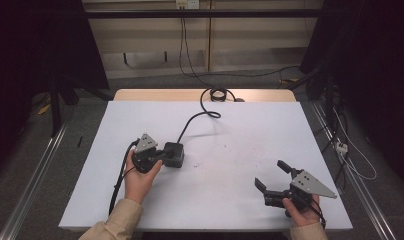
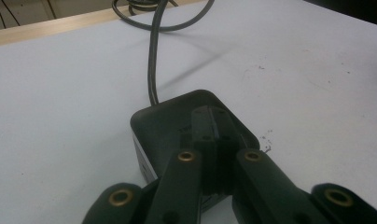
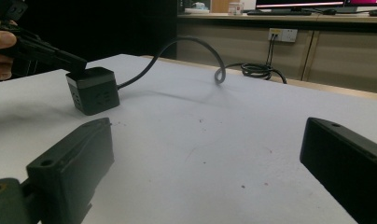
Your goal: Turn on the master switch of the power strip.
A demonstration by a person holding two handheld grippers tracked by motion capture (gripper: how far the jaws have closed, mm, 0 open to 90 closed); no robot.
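The black power cube [image 1: 173,154] sits left of centre on the white table [image 1: 230,200], flat on its base, with its grey cord [image 1: 192,120] running off the far side and curling into a coil at the back edge. Your left gripper [image 1: 160,156] is right on it: in the left gripper view the two jaws are pressed together with nothing between them, and their tips rest on top of the cube [image 2: 177,126]. So closed, but not actually gripping it. Your right gripper [image 1: 272,175] is well apart near the front right corner, jaws spread wide and holding nothing, pointed back toward the cube [image 3: 91,91].
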